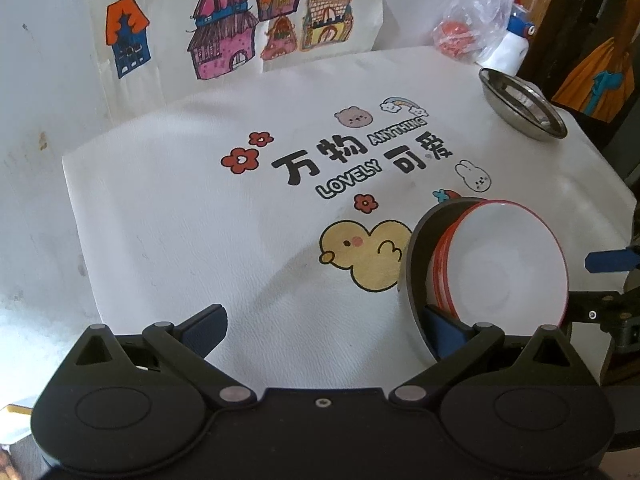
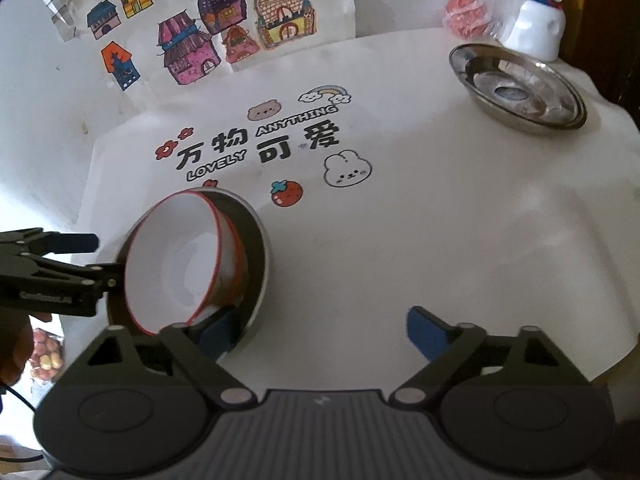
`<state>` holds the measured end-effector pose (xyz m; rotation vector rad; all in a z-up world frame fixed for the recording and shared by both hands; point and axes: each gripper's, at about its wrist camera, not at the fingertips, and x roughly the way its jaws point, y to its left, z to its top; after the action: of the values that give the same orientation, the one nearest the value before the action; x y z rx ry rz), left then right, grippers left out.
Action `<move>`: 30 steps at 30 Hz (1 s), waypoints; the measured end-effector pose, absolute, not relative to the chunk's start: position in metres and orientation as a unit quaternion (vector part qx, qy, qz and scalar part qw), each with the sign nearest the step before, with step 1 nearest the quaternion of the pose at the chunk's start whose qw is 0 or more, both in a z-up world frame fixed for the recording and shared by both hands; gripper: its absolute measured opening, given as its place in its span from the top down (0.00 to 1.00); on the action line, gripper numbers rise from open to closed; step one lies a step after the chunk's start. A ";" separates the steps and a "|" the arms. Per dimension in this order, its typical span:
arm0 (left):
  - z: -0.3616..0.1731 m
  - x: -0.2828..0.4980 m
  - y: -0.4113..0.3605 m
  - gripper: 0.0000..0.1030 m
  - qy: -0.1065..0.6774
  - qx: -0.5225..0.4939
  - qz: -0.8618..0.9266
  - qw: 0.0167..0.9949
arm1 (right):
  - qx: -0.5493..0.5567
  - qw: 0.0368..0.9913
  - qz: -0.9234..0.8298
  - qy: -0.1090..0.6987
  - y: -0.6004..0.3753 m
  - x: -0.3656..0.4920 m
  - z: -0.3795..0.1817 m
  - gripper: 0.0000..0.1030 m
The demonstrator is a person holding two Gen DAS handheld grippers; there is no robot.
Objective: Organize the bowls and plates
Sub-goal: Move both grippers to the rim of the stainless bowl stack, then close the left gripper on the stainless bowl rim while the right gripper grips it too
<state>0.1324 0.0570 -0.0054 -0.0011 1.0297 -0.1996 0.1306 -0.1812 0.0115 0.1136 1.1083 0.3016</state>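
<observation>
A dark bowl (image 1: 414, 272) holding nested white bowls with red rims (image 1: 508, 264) sits on the white printed tablecloth (image 1: 180, 240), between my two grippers. My left gripper (image 1: 322, 326) is open wide. Its right finger (image 1: 440, 330) lies at the dark bowl's near rim, and nothing is between the pads. In the right wrist view the same stack (image 2: 180, 264) is at the left. My right gripper (image 2: 323, 332) is also open wide, with its left finger (image 2: 218, 332) at the dark bowl's rim (image 2: 262, 264). I cannot tell whether either finger touches the bowl.
A shiny metal plate (image 2: 520, 92) lies at the table's back right corner, beside a white bottle with a blue cap (image 2: 536, 28) and a plastic bag with something red (image 2: 468, 12). Coloured house drawings (image 1: 224, 36) hang on the wall behind. The table edge drops off at the right.
</observation>
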 end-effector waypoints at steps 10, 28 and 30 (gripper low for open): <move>-0.003 0.136 0.054 0.21 0.498 -0.012 -0.110 0.860 | 0.061 0.831 0.146 0.534 -0.172 0.136 0.015 0.42; 0.006 0.134 0.031 0.91 0.495 -0.016 -0.159 0.854 | 0.090 0.808 0.142 0.564 -0.163 0.147 0.015 0.69; 0.006 0.135 0.031 0.91 0.498 -0.019 -0.156 0.853 | 0.089 0.809 0.143 0.564 -0.160 0.147 0.014 0.73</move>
<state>0.1350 0.0311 0.0062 -0.0398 1.0471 -0.3285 0.1471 -0.1604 0.0142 0.1909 1.2055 0.3053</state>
